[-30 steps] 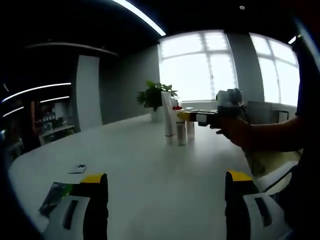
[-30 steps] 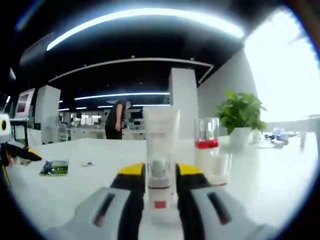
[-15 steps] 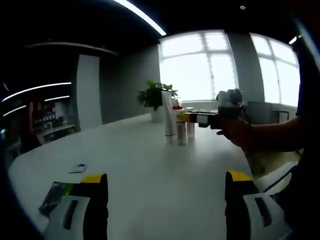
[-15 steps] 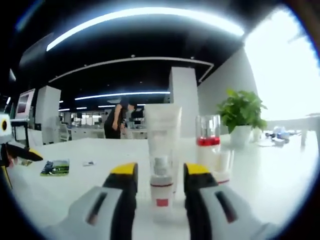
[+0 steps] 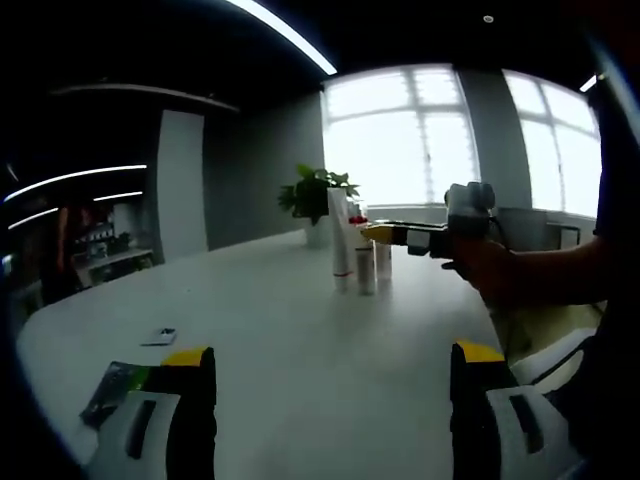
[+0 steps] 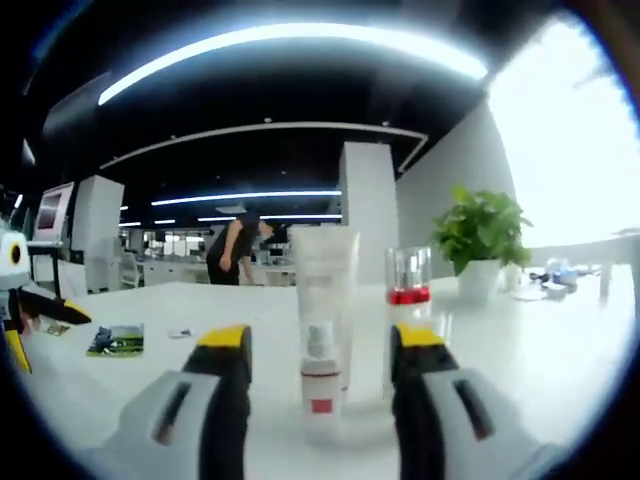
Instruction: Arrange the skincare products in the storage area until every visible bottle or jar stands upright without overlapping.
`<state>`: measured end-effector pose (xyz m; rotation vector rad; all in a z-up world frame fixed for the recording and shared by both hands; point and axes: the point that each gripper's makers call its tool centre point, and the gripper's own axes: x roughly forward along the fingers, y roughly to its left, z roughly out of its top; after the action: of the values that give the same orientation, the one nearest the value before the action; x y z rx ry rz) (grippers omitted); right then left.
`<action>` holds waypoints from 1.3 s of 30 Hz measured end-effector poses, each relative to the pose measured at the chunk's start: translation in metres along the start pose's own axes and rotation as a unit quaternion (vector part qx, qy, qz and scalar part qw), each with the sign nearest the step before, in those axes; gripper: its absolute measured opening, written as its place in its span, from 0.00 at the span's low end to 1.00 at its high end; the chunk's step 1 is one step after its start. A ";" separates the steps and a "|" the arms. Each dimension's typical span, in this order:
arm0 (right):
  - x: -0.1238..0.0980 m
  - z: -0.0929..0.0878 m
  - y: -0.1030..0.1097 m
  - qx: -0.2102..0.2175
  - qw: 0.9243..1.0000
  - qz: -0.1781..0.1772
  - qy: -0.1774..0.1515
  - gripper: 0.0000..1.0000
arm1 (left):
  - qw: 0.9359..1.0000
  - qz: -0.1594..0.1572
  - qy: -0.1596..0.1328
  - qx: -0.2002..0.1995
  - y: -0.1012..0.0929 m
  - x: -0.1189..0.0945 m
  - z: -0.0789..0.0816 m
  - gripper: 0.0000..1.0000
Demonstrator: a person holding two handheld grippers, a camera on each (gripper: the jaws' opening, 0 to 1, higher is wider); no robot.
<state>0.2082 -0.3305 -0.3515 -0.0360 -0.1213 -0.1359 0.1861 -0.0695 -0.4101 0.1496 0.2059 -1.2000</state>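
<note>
Now the right gripper, jaws wide, is releasing the upright small pump bottle; next, backing away without tipping it.

Dark ceiling with light strips, bright windows, grey wall, white pillar

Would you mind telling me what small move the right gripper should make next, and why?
Probably draw the right gripper straight back from the small clear pump bottle with the red label. Its jaws stand open on either side of that bottle, which stands upright on the white table in front of the tall white tube, so a sideways move might topple it.
</note>
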 end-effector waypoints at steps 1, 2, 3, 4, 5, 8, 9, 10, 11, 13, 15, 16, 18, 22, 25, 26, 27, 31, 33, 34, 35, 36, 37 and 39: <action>-0.001 0.001 0.000 0.000 1.000 0.001 -0.003 0.60 | 1.000 0.000 0.000 0.001 -0.001 -0.001 0.000 0.99; -0.002 0.002 0.000 0.000 1.000 0.003 -0.003 0.61 | 1.000 0.002 0.000 0.001 -0.001 -0.001 0.001 0.99; -0.003 0.003 -0.001 0.003 1.000 0.004 -0.004 0.63 | 1.000 0.003 -0.001 0.000 -0.001 -0.002 0.001 0.99; -0.005 0.005 -0.001 0.006 1.000 0.005 -0.007 0.64 | 1.000 0.004 -0.001 -0.001 -0.001 -0.002 0.001 0.99; -0.006 0.006 -0.002 0.008 1.000 0.005 -0.009 0.65 | 1.000 0.005 -0.001 -0.002 -0.001 -0.003 0.001 0.99; -0.009 0.008 -0.005 0.011 1.000 0.005 -0.008 0.67 | 1.000 0.011 -0.005 -0.002 -0.002 -0.005 0.004 0.99; -0.010 0.009 -0.005 0.013 1.000 0.006 -0.009 0.67 | 1.000 0.013 -0.006 -0.002 -0.002 -0.006 0.005 0.99; -0.012 0.011 -0.006 0.015 1.000 0.006 -0.011 0.68 | 1.000 0.015 -0.009 -0.003 -0.002 -0.008 0.007 0.99; -0.014 0.013 -0.006 0.015 1.000 0.006 -0.014 0.69 | 1.000 0.018 -0.014 -0.004 -0.002 -0.010 0.009 0.99; -0.016 0.017 -0.006 0.014 1.000 0.007 -0.017 0.71 | 1.000 0.021 -0.020 -0.007 -0.003 -0.012 0.012 0.99; -0.020 0.021 -0.005 0.015 1.000 0.009 -0.020 0.75 | 0.999 0.023 -0.024 -0.008 -0.003 -0.014 0.014 0.99; -0.021 0.023 -0.004 0.014 1.000 0.010 -0.021 0.77 | 0.999 0.024 -0.027 -0.009 -0.004 -0.016 0.015 0.99; -0.024 0.027 -0.003 0.012 0.999 0.013 -0.027 0.82 | 0.999 0.026 -0.030 -0.010 -0.005 -0.018 0.016 0.99; -0.030 0.034 -0.002 0.012 0.999 0.017 -0.030 0.88 | 0.999 0.031 -0.033 -0.012 -0.007 -0.023 0.016 0.99; -0.036 0.040 0.001 0.010 0.999 0.020 -0.035 0.92 | 0.999 0.036 -0.037 -0.013 -0.007 -0.027 0.016 0.99; -0.037 0.042 0.002 0.008 0.999 0.021 -0.036 0.93 | 0.998 0.038 -0.038 -0.015 -0.007 -0.029 0.016 0.99; -0.038 0.044 0.003 0.008 0.999 0.022 -0.038 0.95 | 0.998 0.039 -0.038 -0.017 -0.007 -0.030 0.016 0.99; -0.043 0.053 0.012 0.012 0.998 0.038 -0.047 1.00 | 0.998 0.046 -0.041 -0.023 -0.008 -0.037 0.013 0.99; -0.046 0.057 0.017 0.011 0.998 0.043 -0.049 1.00 | 0.998 0.052 -0.040 -0.025 -0.008 -0.041 0.010 0.99; -0.048 0.061 0.021 0.011 0.997 0.049 -0.054 1.00 | 0.997 0.054 -0.039 -0.026 -0.008 -0.044 0.009 0.99; -0.050 0.064 0.026 0.015 0.997 0.056 -0.056 1.00 | 0.997 0.057 -0.042 -0.029 -0.008 -0.048 0.009 0.99; -0.051 0.067 0.028 0.017 0.997 0.058 -0.056 1.00 | 0.997 0.060 -0.043 -0.031 -0.007 -0.051 0.009 0.99; -0.052 0.069 0.032 0.022 0.996 0.065 -0.058 1.00 | 0.996 0.062 -0.045 -0.033 -0.007 -0.054 0.009 0.99; -0.055 0.076 0.038 0.023 0.995 0.069 -0.064 1.00 | 0.996 0.067 -0.051 -0.036 -0.007 -0.060 0.011 0.99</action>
<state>0.1506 -0.2828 -0.2843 -0.0062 -0.2496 0.0077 0.1590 -0.0199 -0.3852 0.0369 0.1472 -1.0629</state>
